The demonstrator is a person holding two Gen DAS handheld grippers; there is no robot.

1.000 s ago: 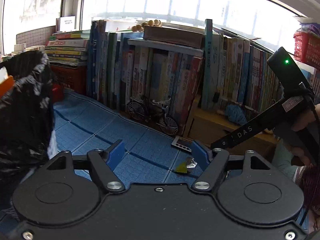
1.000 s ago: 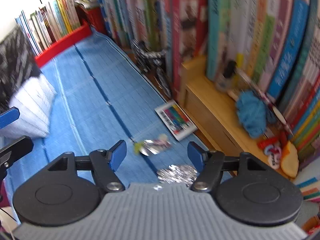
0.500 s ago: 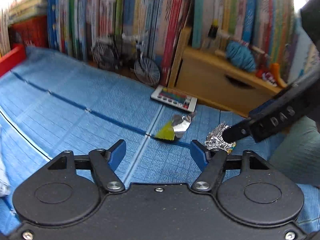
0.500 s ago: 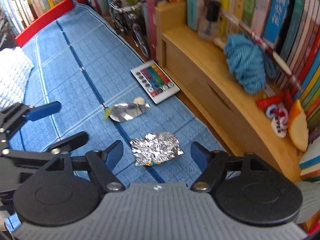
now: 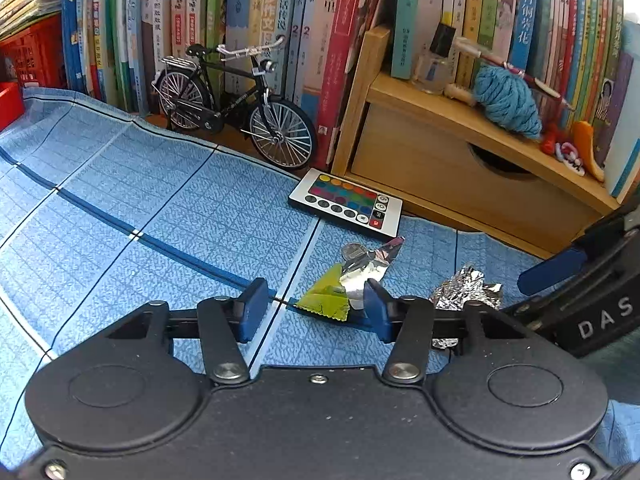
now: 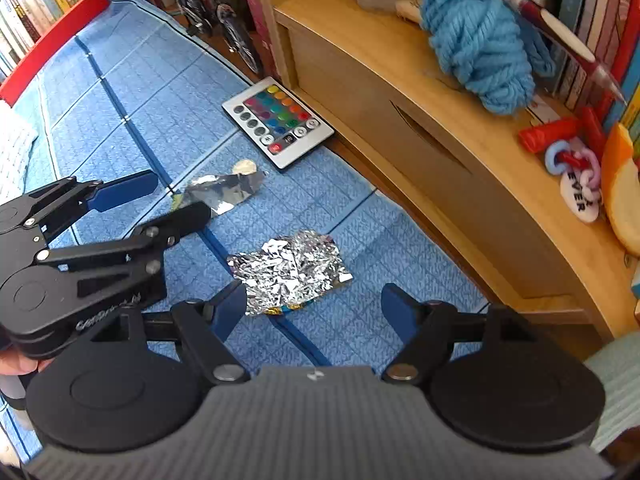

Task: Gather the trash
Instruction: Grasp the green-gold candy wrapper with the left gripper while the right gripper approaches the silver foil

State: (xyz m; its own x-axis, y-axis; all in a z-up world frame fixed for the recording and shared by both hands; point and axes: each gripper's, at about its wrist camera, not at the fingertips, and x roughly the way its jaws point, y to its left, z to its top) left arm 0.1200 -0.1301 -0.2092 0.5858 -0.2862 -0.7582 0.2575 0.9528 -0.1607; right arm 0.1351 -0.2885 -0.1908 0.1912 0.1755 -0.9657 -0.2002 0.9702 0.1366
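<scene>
A torn silver and yellow-green wrapper (image 5: 344,280) lies on the blue cloth (image 5: 120,208), just ahead of my left gripper (image 5: 314,308), which is open and low over it. A crumpled foil sheet (image 5: 466,286) lies to its right. In the right wrist view that foil sheet (image 6: 292,268) sits just ahead of my open right gripper (image 6: 314,308), partly between its fingers. There the left gripper (image 6: 182,194) straddles the near end of the wrapper (image 6: 228,194). Neither gripper holds anything.
A white remote with coloured buttons (image 5: 346,202) and a coin (image 6: 245,167) lie just beyond the wrapper. A model bicycle (image 5: 232,100) stands against a row of books. A wooden drawer box (image 5: 460,168) carrying blue yarn (image 6: 476,40) borders the right side.
Both grippers have dropped and moved forward toward the trash. The black bag has left the left wrist view. Both stay open.
</scene>
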